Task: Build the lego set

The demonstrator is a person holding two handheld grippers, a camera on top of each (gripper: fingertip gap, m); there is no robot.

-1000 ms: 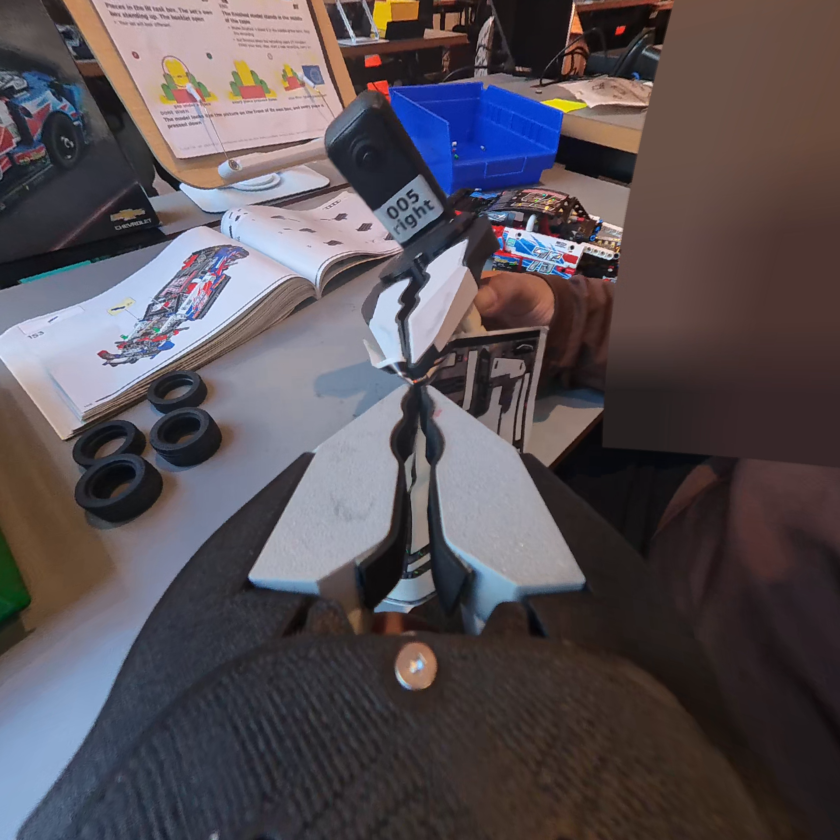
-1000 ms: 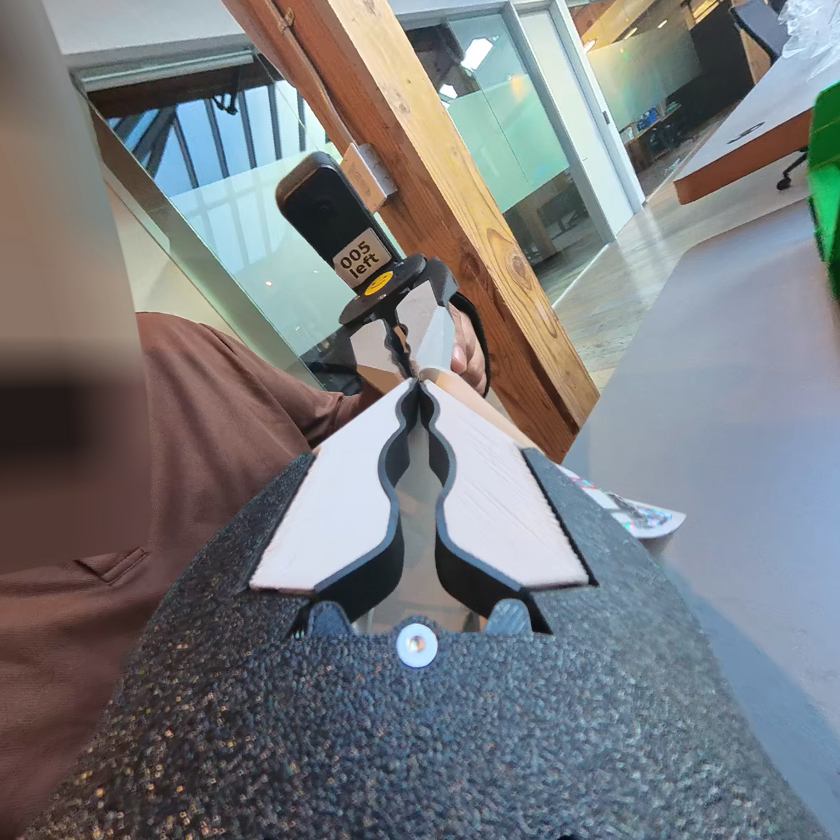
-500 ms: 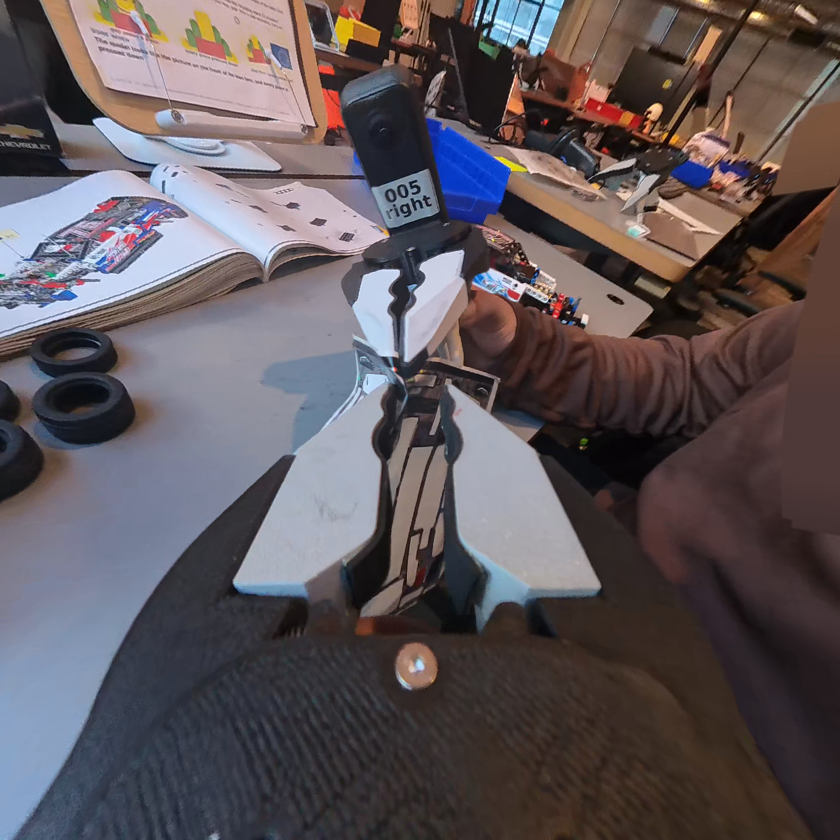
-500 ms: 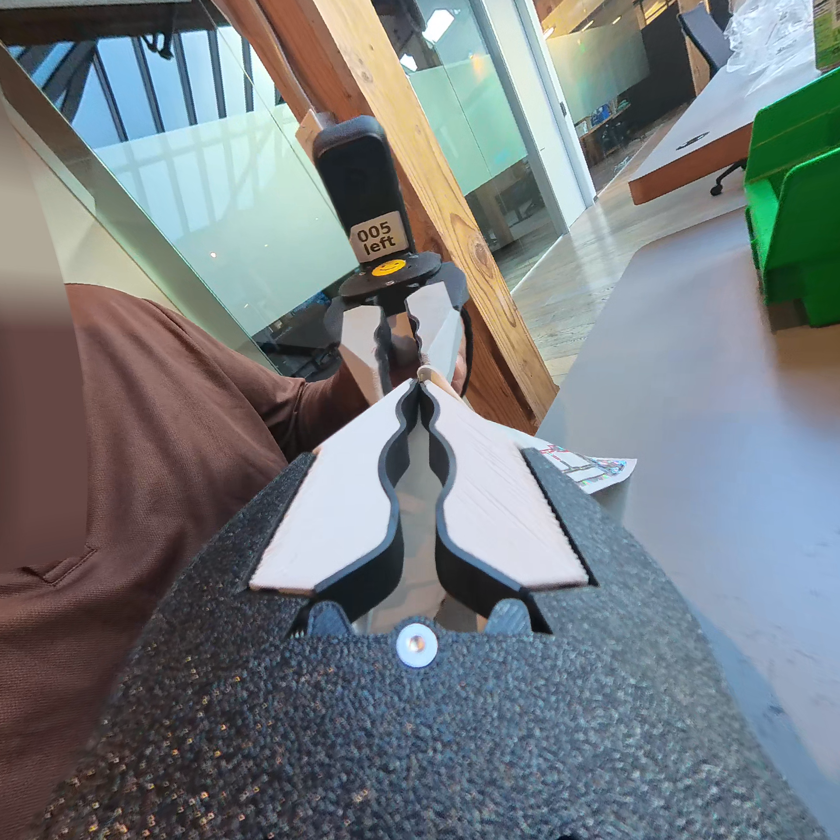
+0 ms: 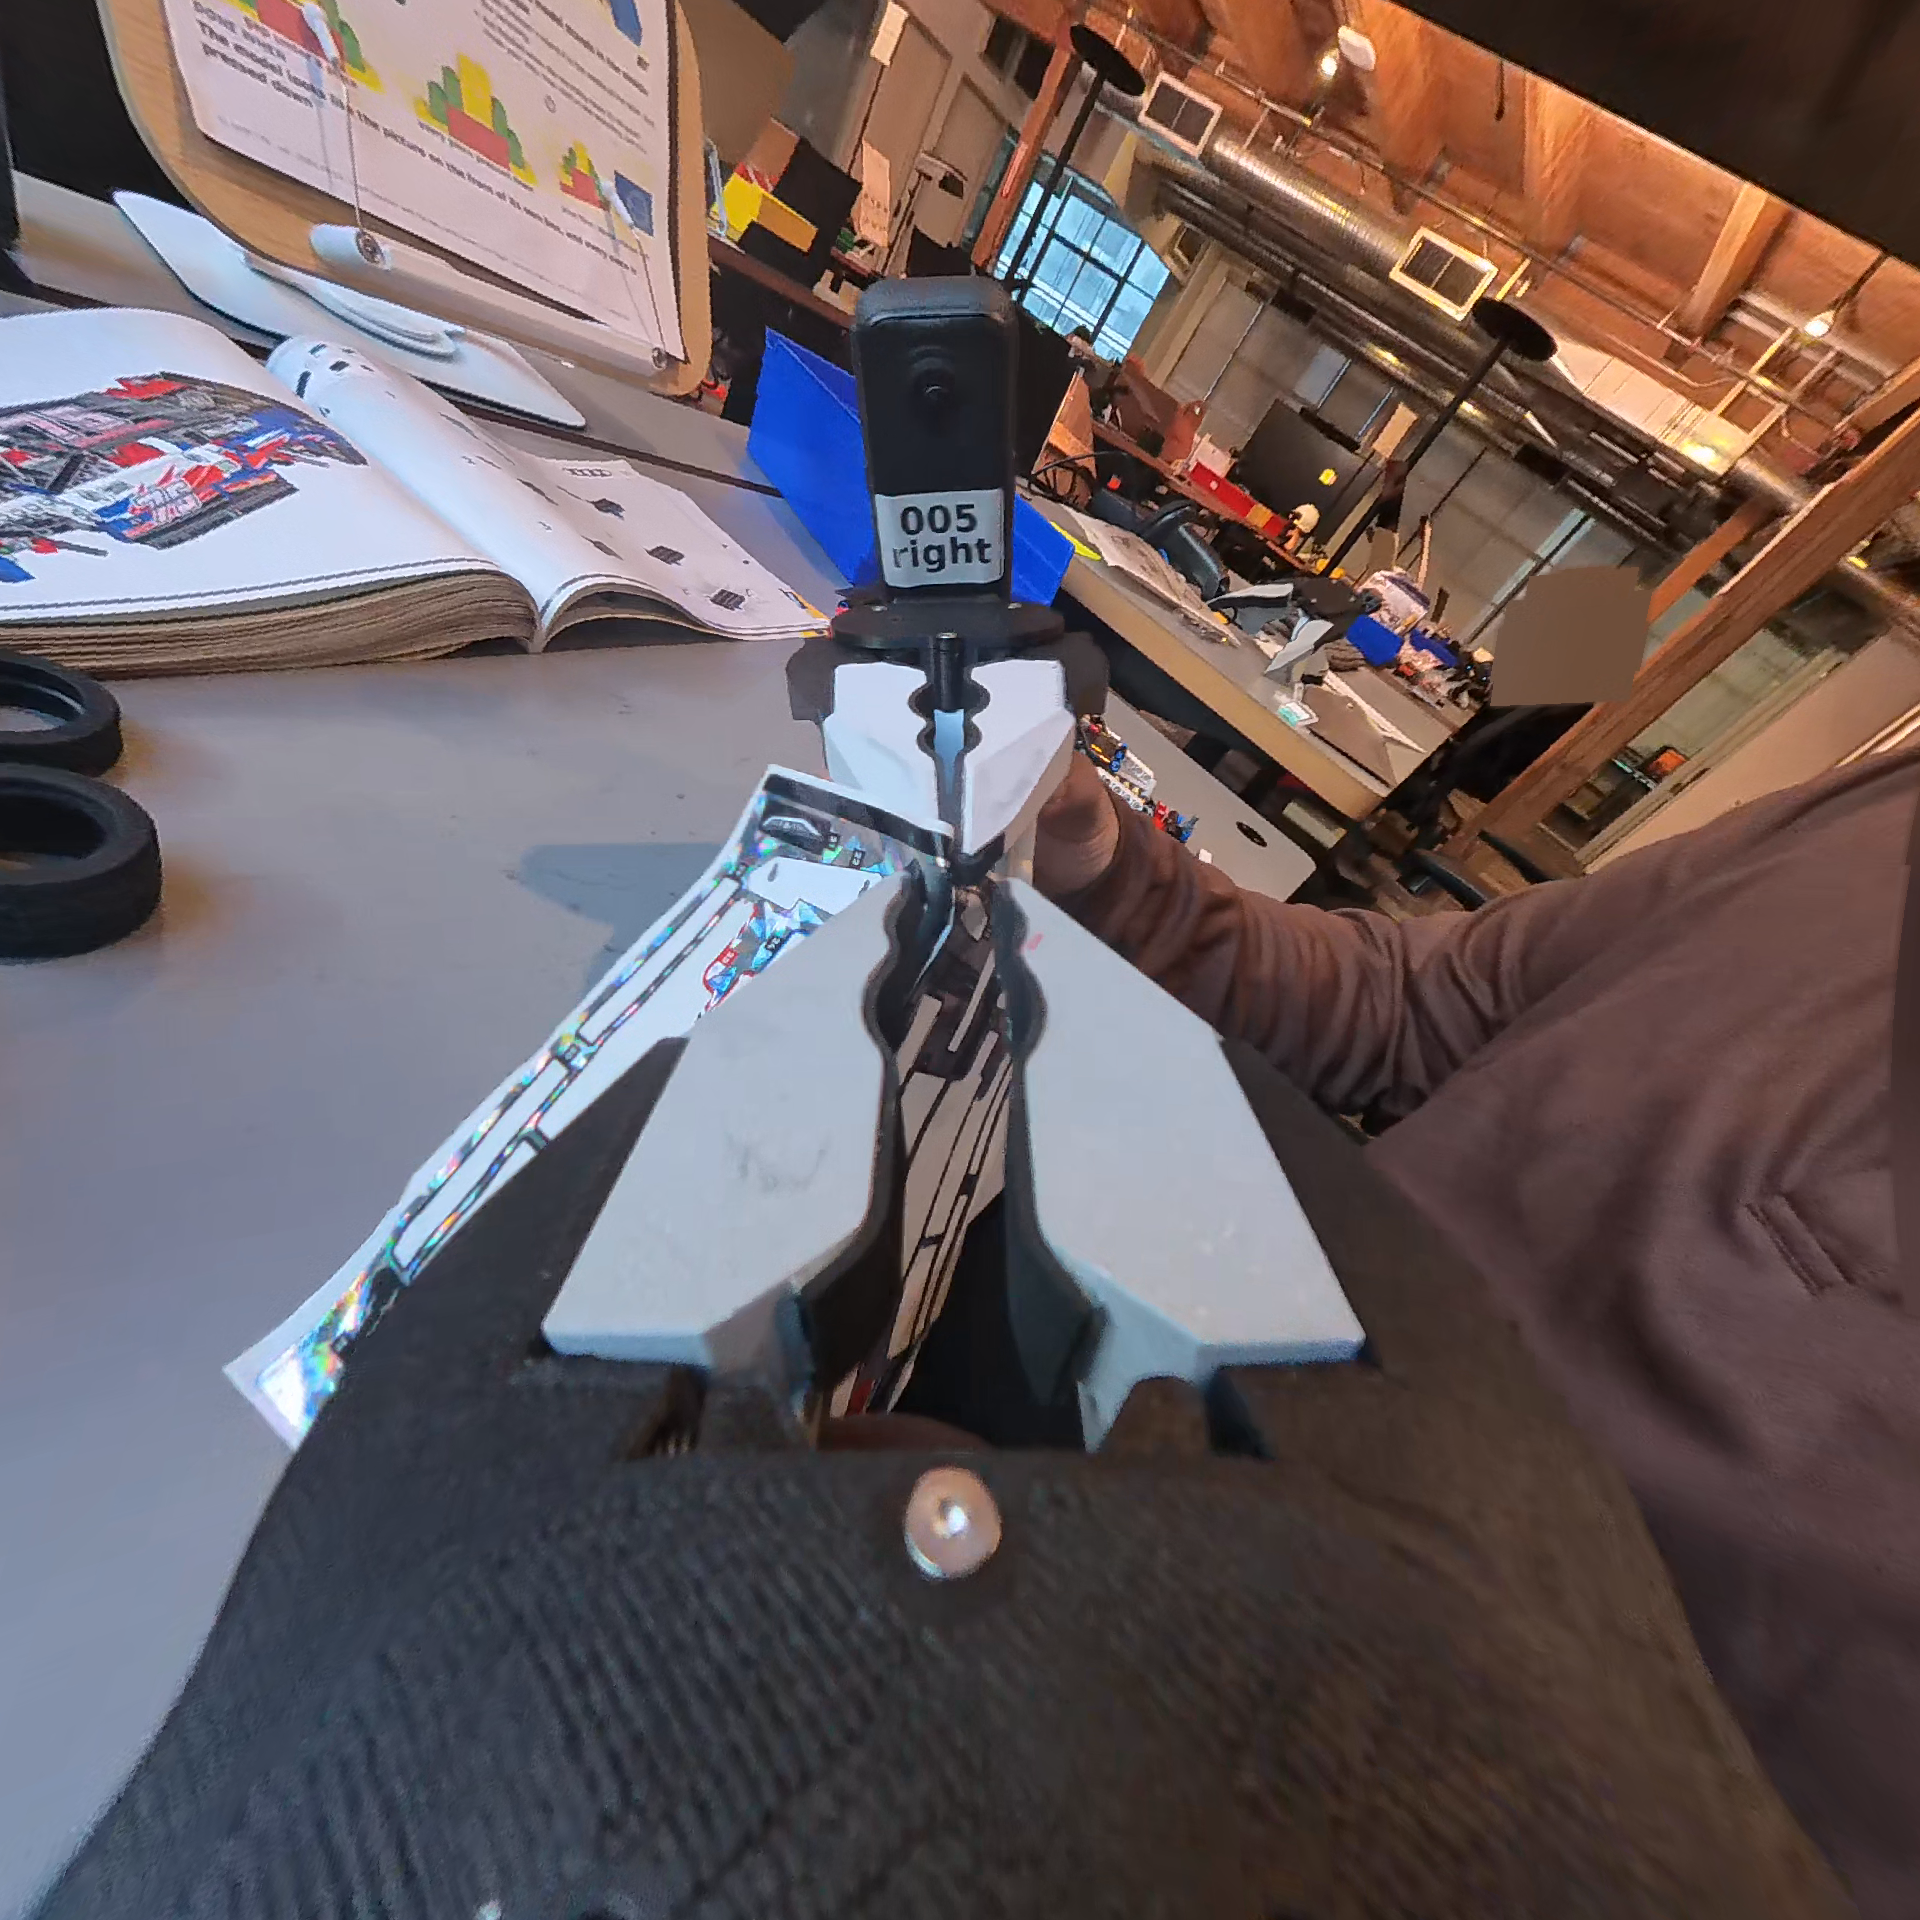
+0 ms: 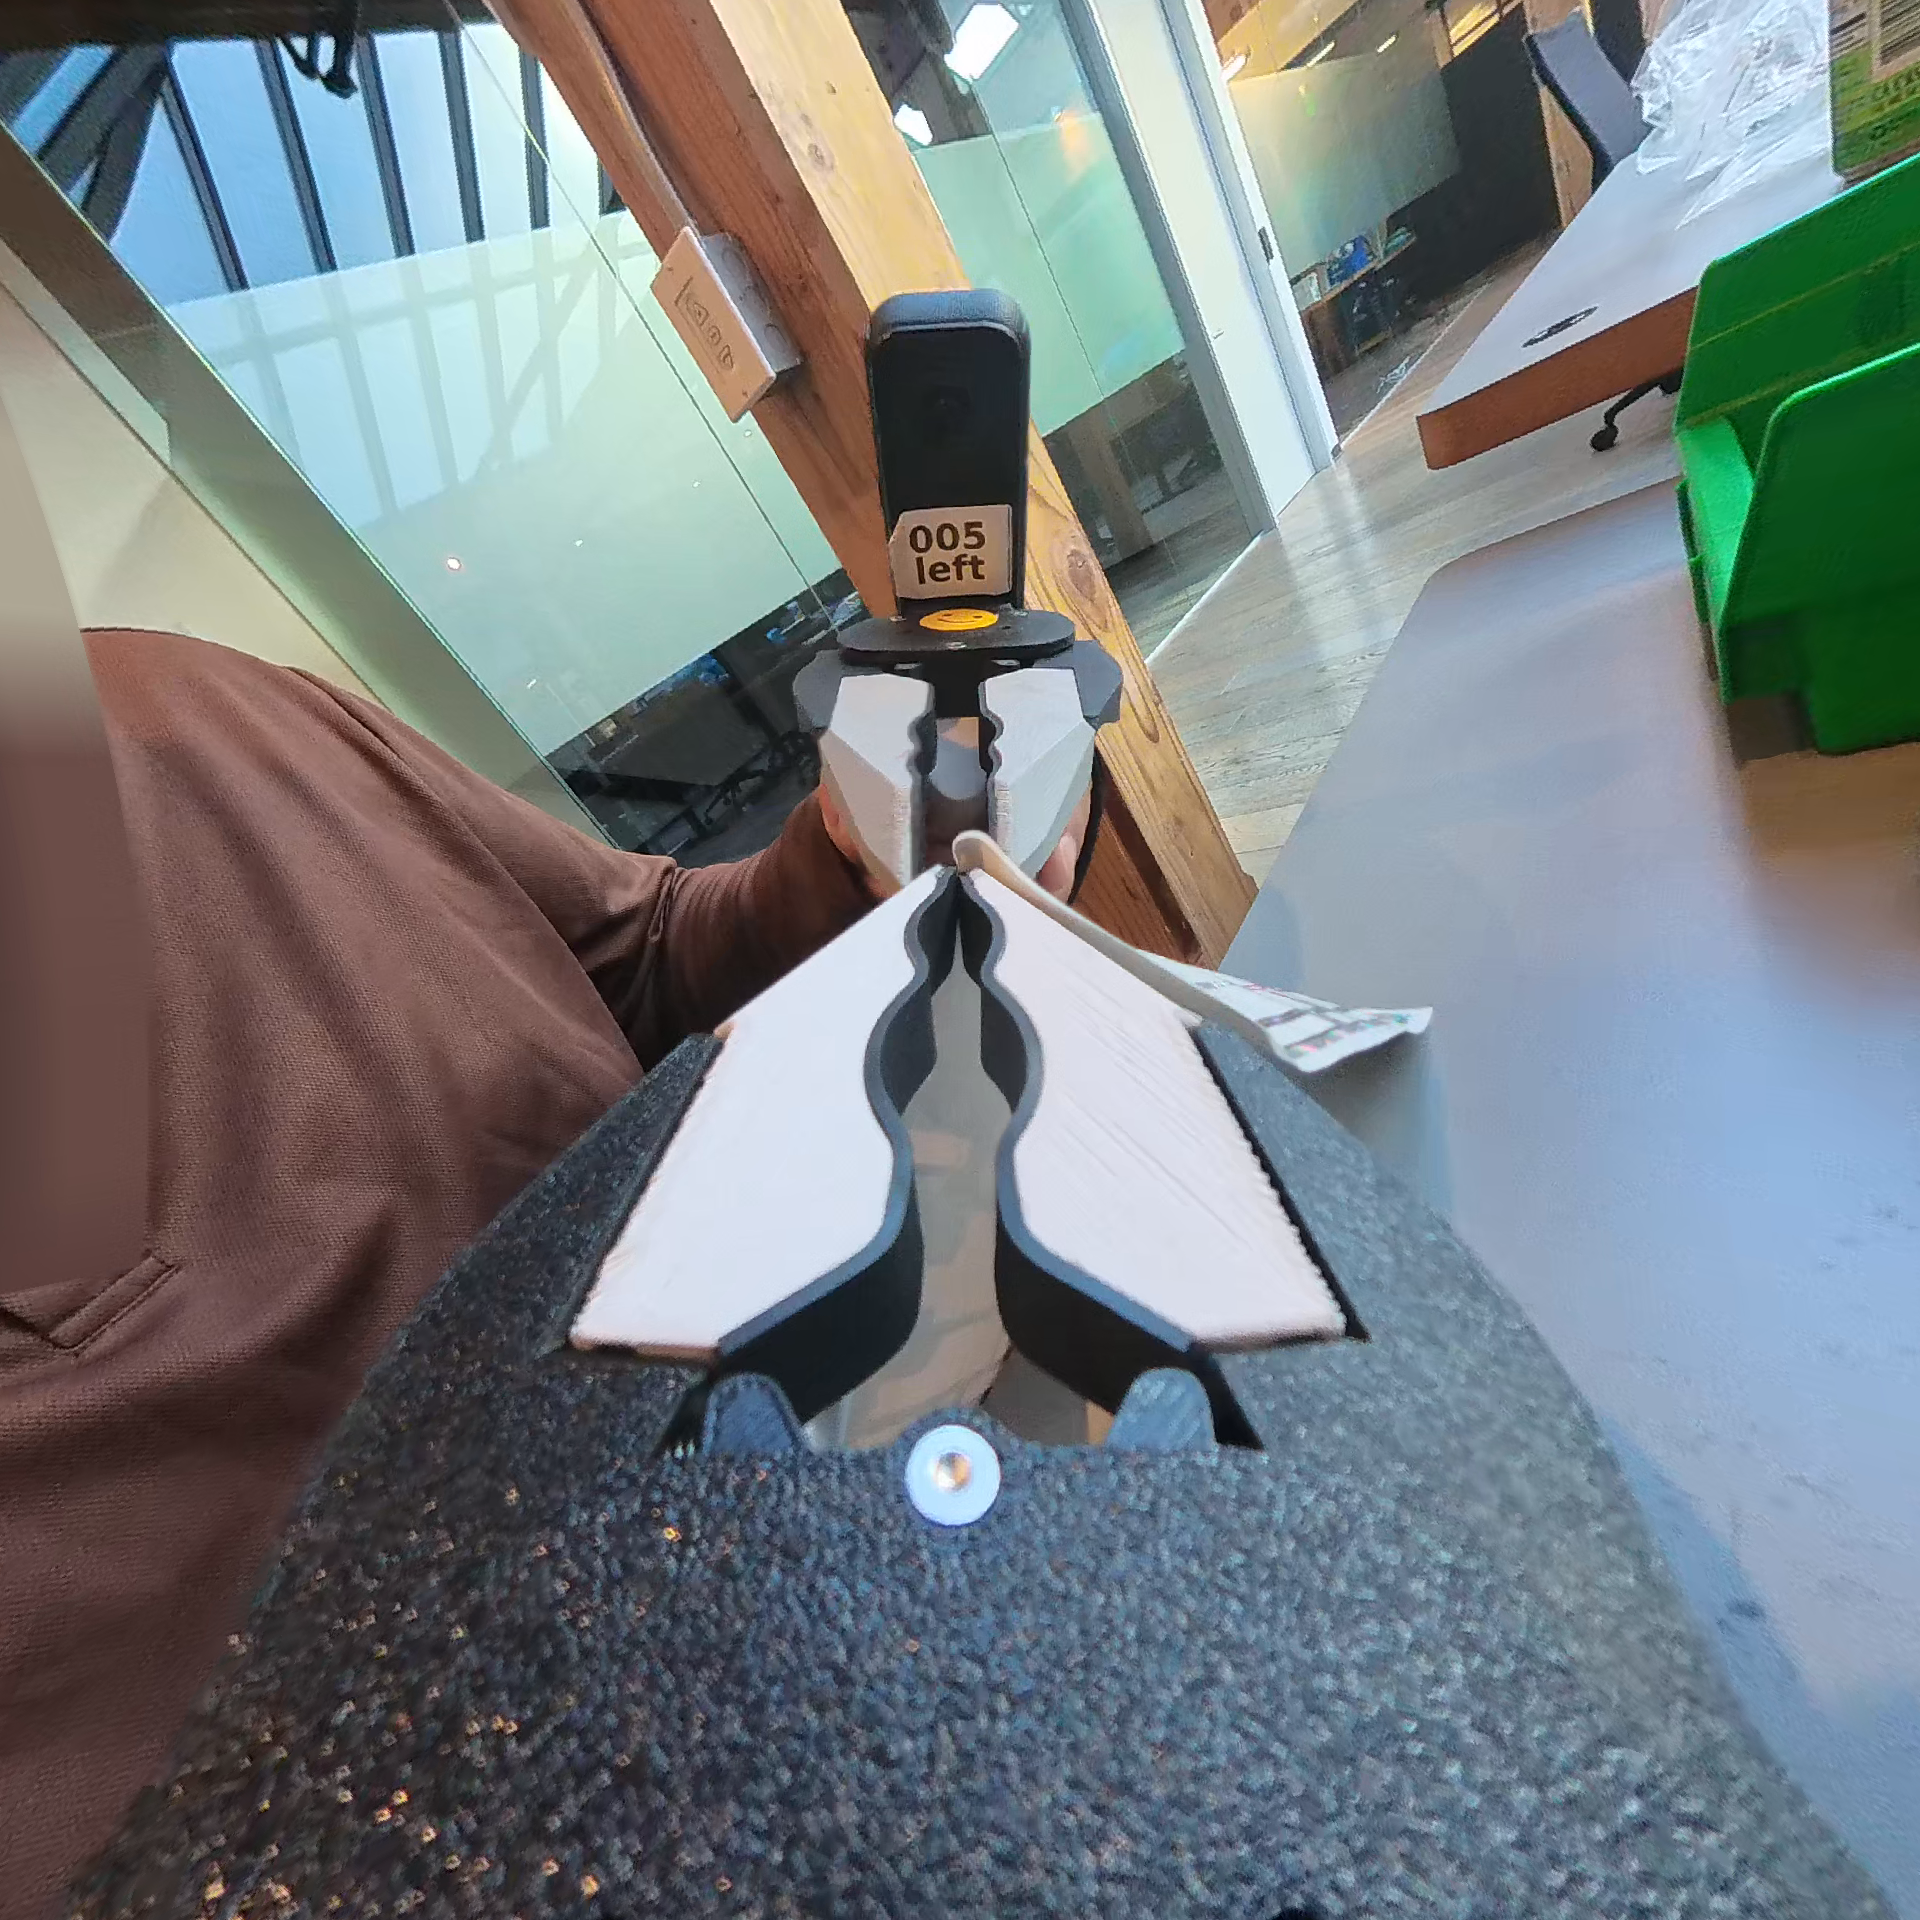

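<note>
A white sticker sheet [image 5: 665, 997] with shiny and dark printed shapes hangs over the grey table [image 5: 312, 831]. My right gripper [image 6: 956, 883] is shut on the sheet's upper edge. The sheet curls out to the right of its tip in the right wrist view [image 6: 1309, 1023]. In the left wrist view the right gripper [image 5: 951, 821] faces me, tip to tip. My left gripper [image 5: 951, 894] is open by a narrow gap. The sheet runs beside and between its fingers, and they do not pinch it. The left gripper [image 6: 953, 800] also shows open in the right wrist view.
An open instruction booklet [image 5: 312, 520] and black tyres [image 5: 62, 862] lie at the left. A blue bin [image 5: 821, 457] and a partly built car [image 5: 1122, 758] sit behind the right gripper. Green bins [image 6: 1818, 520] stand on the table at the right. A person's brown sleeve [image 5: 1351, 987] reaches in. The tips of both grippers are at nearly the same place.
My left gripper has opened and let go of the sheet, which now hangs from the right gripper alone and has swung to the left. Both grippers have turned to face each other.
</note>
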